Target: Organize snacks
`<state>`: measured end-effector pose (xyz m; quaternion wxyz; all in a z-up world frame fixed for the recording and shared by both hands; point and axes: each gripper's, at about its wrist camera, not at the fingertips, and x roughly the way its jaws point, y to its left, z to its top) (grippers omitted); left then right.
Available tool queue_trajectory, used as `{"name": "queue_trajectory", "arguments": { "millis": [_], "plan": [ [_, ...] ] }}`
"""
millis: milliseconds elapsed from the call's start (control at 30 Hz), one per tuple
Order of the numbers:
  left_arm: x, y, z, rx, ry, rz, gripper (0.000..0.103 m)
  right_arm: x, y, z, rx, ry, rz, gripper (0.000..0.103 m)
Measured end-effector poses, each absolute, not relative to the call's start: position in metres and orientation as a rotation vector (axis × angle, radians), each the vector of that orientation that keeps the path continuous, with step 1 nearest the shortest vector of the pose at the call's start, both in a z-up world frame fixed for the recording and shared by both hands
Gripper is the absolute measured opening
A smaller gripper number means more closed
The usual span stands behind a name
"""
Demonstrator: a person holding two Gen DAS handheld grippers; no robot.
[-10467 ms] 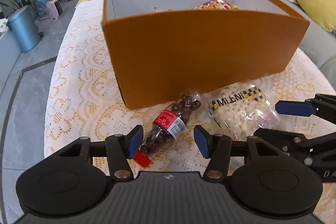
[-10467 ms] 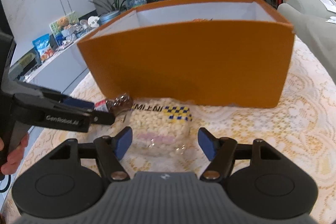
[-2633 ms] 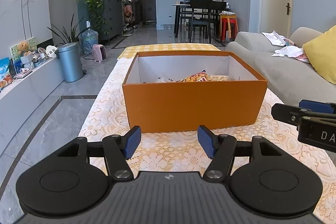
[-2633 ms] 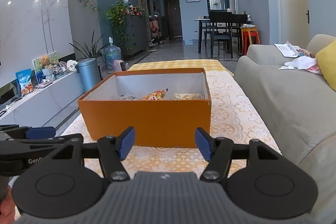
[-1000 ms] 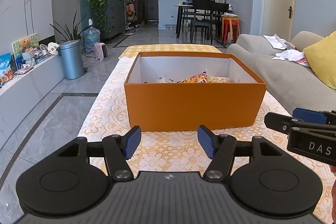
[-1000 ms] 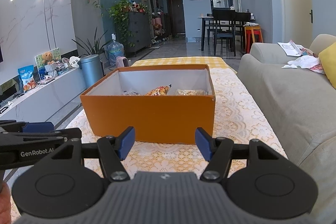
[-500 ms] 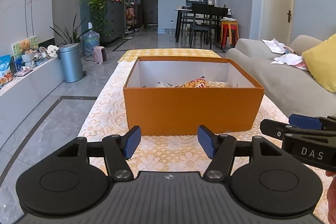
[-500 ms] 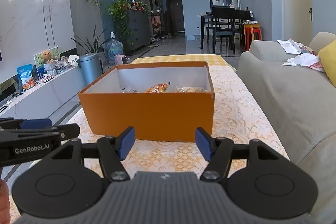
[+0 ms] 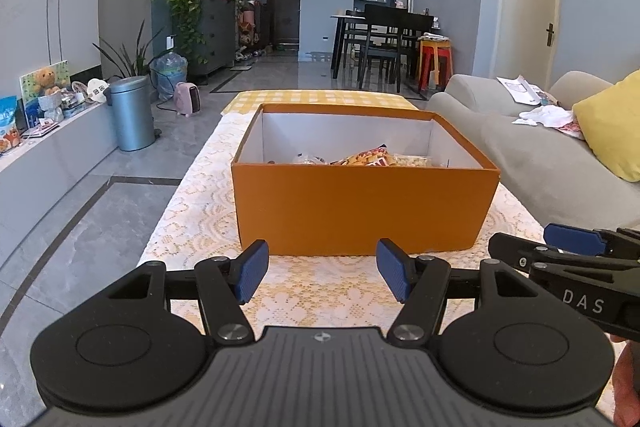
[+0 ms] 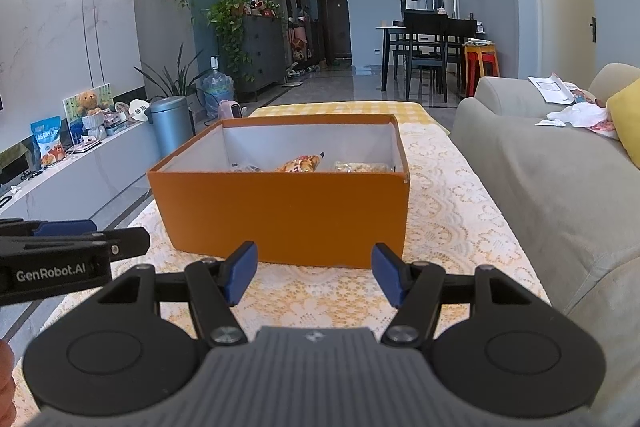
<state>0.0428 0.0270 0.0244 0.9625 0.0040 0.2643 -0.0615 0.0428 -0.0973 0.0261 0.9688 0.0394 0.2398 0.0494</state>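
An orange cardboard box [image 9: 360, 211] [image 10: 288, 215] with white inner walls stands on the lace-covered table [image 9: 192, 211]. Inside it lie an orange snack packet [image 9: 366, 158] [image 10: 300, 163], a clear bag of pale puffs [image 9: 410, 159] [image 10: 360, 167] and another clear pack [image 9: 306, 159]. My left gripper [image 9: 322, 269] hovers in front of the box, open and empty. My right gripper [image 10: 312, 273] also hangs before the box, open with nothing between its blue pads. Each gripper shows at the edge of the other's view.
A grey sofa [image 9: 560, 163] with a yellow cushion [image 9: 612, 123] runs along the table's right side. A metal bin [image 9: 132, 113] and a low ledge with packets [image 10: 48, 147] stand at the left. Dining chairs [image 9: 384, 47] are far behind.
Ten seconds ago the chocolate-ball bottle and the puff bag lay on the table before the box; now they are gone from there. Over the last second both grippers have stayed put.
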Motion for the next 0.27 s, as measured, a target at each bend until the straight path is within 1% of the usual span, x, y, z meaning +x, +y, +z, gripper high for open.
{"name": "queue_trajectory", "arguments": {
  "millis": [267],
  "plan": [
    [0.0416, 0.0236, 0.0238, 0.023, 0.532, -0.114, 0.073, 0.0439, -0.0975, 0.0249, 0.075, 0.487, 0.100, 0.062]
  ]
}}
